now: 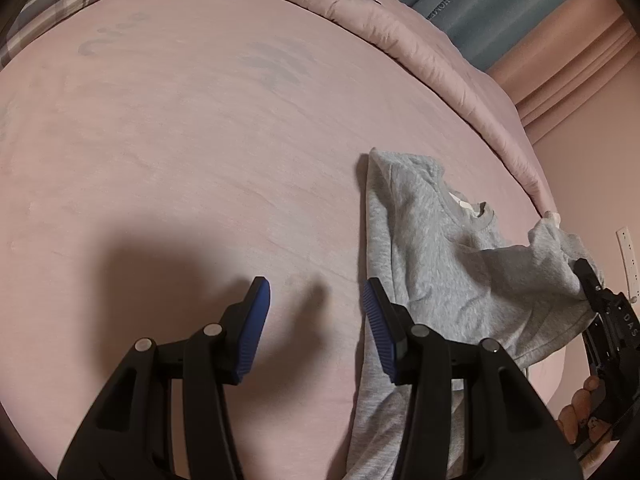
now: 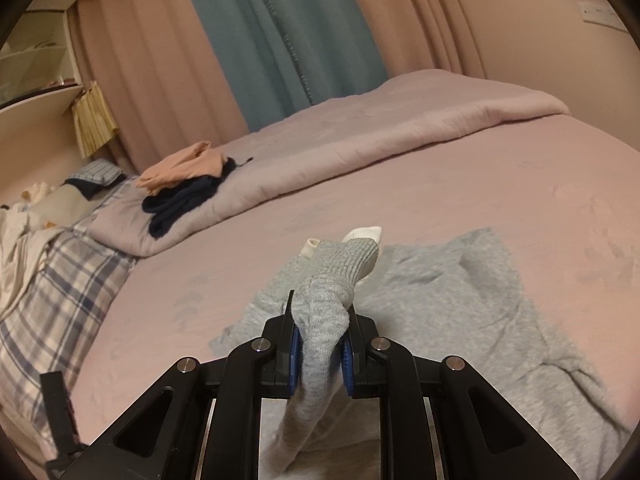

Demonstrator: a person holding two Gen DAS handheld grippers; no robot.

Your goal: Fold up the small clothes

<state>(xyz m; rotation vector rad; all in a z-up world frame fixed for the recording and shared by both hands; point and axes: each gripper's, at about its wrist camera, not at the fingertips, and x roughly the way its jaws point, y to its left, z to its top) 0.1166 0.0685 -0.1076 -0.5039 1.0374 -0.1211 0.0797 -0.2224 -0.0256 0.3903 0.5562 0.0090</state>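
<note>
Grey sweatshirt getting a sleeve pulled across

Left wrist view: left gripper point(image 1: 316, 328) is hovering half-open, gripping nothing, with loads of bare pink bedsheet point(image 1: 180, 152) filling the frame's left; one grey sweatshirt point(image 1: 432, 256) is lying at right. Right wrist view: right gripper point(image 2: 319, 350) is pinching a sleeve point(image 2: 326, 312) at lower centre; two folded clothes point(image 2: 180, 188) are sitting on the quilt at upper left.

The left gripper point(image 1: 316, 320) hangs open over the pink bed point(image 1: 180, 152). At the right, the right gripper point(image 1: 588, 276) pinches a gray sweater point(image 1: 432, 248) sleeve.
</note>
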